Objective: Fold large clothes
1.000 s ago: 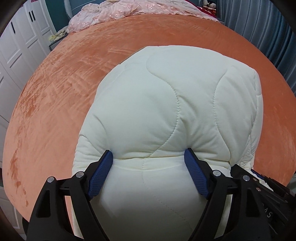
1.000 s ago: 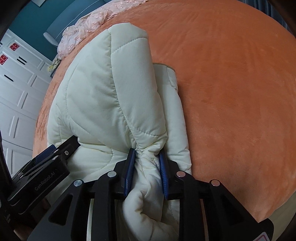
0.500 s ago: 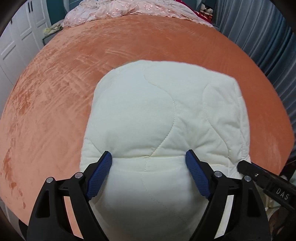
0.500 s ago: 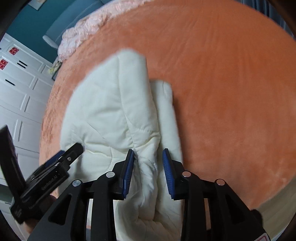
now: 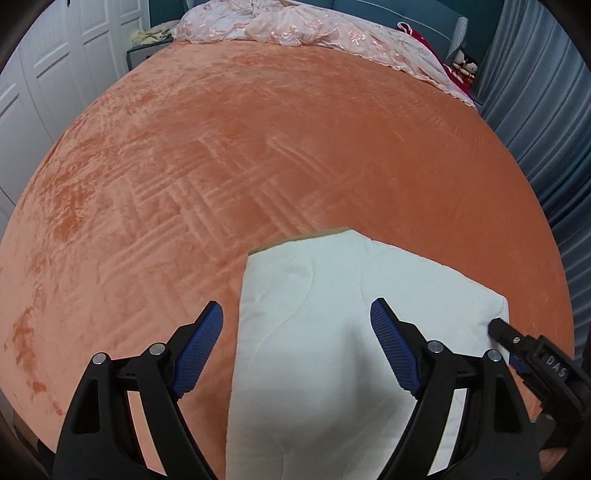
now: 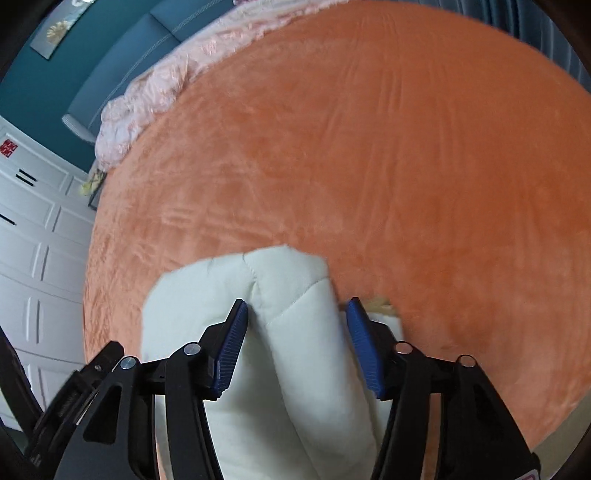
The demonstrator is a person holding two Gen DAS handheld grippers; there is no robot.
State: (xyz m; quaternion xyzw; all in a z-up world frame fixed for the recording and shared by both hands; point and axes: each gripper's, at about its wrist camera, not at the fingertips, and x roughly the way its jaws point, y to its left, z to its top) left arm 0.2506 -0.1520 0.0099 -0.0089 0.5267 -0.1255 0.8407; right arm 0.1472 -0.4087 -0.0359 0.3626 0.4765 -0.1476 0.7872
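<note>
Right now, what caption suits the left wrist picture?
Open left gripper above a folded cream quilted coat on an orange bedspread.

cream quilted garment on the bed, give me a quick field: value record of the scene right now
garment: cream quilted garment, folded into a compact bundle
surface: orange bedspread, garment near its front edge
left gripper: open, blue pads apart over the garment's left part
right gripper: open, pads either side of a padded fold
other bedding: pink blanket bunched at the far end
image quality: right wrist view blurred
</note>
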